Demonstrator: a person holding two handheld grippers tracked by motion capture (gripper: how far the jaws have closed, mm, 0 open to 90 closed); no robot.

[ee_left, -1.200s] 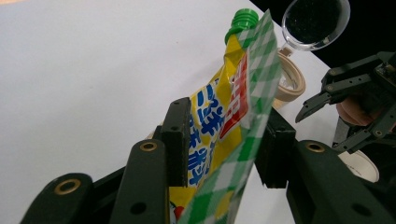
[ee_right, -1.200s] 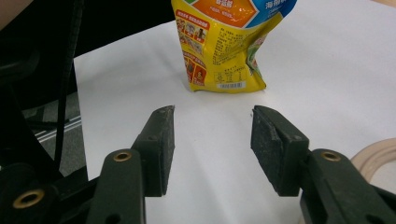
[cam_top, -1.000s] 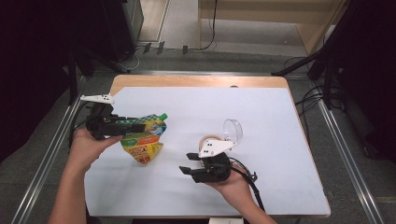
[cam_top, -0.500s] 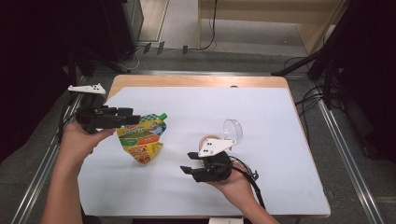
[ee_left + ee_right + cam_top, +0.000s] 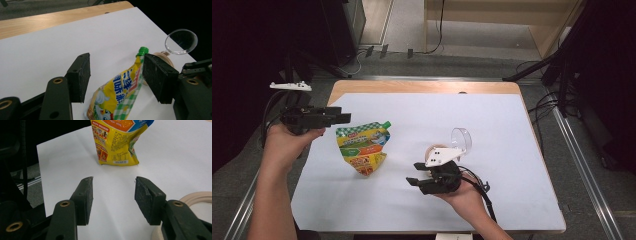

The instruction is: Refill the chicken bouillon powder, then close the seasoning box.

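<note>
A yellow and green spouted pouch point(image 5: 362, 147) with a green cap point(image 5: 142, 51) rests on the white sheet at the left. My left gripper point(image 5: 343, 118) hovers just left of the pouch's top. Its jaws have just been opening and stand open, and in the left gripper view point(image 5: 116, 67) the pouch point(image 5: 120, 92) lies below and beyond them, free of the pads. My right gripper point(image 5: 416, 175) is held low near the front middle. It is open and empty point(image 5: 113, 183), and it points at the pouch's bottom end point(image 5: 120, 140).
A clear round lens on a pale wooden ring base point(image 5: 460, 137) stands just behind the right gripper, and the ring's rim point(image 5: 197, 197) sits beside its right jaw. The white sheet point(image 5: 512, 150) covers a wooden table point(image 5: 412, 86). The floor lies dark beyond the left edge.
The left gripper has drawn back to the left and risen off the pouch's top, its jaws wider. The pouch stays on the sheet. The right gripper has not moved.
</note>
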